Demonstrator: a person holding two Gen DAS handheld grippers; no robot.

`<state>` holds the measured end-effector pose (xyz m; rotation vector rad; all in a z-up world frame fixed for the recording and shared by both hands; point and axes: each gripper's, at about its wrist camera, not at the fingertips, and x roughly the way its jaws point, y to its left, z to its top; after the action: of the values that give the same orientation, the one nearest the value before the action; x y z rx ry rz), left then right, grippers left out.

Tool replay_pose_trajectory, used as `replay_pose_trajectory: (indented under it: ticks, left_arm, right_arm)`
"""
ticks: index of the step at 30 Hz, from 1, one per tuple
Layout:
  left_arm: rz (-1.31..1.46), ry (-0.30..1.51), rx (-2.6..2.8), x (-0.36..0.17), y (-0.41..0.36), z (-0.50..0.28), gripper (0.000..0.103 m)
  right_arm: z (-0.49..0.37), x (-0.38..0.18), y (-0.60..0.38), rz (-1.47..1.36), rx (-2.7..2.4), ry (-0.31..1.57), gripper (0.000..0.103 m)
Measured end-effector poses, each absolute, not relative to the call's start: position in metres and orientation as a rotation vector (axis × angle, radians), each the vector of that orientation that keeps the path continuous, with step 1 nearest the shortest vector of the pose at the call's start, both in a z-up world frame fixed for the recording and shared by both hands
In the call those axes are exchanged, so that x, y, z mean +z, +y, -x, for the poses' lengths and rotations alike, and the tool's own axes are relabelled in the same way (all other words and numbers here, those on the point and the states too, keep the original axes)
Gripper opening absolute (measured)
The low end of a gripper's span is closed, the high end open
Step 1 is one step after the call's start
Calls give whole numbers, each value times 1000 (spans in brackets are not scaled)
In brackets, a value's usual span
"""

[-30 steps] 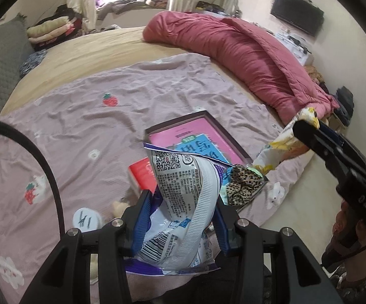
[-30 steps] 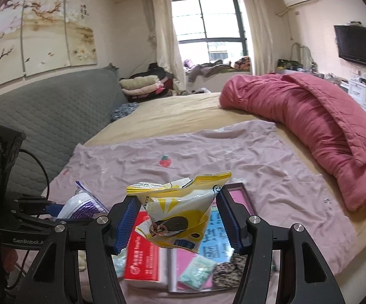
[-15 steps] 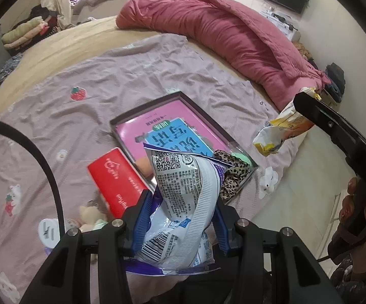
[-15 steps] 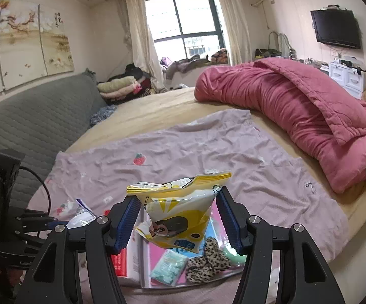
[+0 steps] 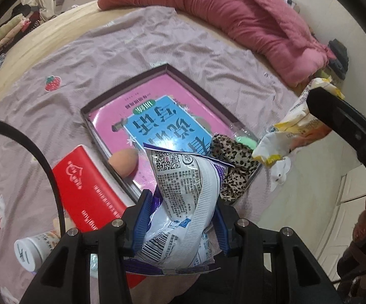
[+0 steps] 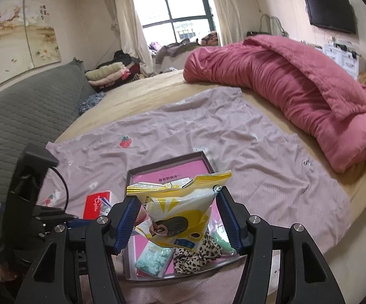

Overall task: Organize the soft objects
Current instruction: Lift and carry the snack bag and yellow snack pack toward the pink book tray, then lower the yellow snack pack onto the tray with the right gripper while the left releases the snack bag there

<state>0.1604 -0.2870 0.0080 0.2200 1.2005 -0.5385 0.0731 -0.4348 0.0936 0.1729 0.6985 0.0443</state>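
Two snack bags hang over a tray [image 5: 175,72] on a bed, each pinched in a hand-held gripper: the left gripper [image 5: 180,215] is clamped at a middling width on a crumpled white bag [image 5: 185,202], the right gripper [image 6: 177,215] somewhat wider on a yellow bag [image 6: 180,215]. The tray already holds a leopard cloth [image 5: 233,167], a peach sponge [image 5: 123,162] and a mint packet [image 6: 153,259]. Both bags would best be lowered onto the tray's bare pink floor, clear of its rim, before the jaws let go.
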Motion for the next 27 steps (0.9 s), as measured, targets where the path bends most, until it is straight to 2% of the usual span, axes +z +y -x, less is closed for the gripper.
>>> replay_pose_trajectory:
  ticks: [16,27]
  left_arm:
    - [-315,1288,-543,-45,-317,-178,46]
    - [-324,1326,-527,-61,-314,-184,46]
  right_arm:
    - [-92,48,-446,-215,-16,779,63]
    - [-117,3,-439,-222,-64,929,63]
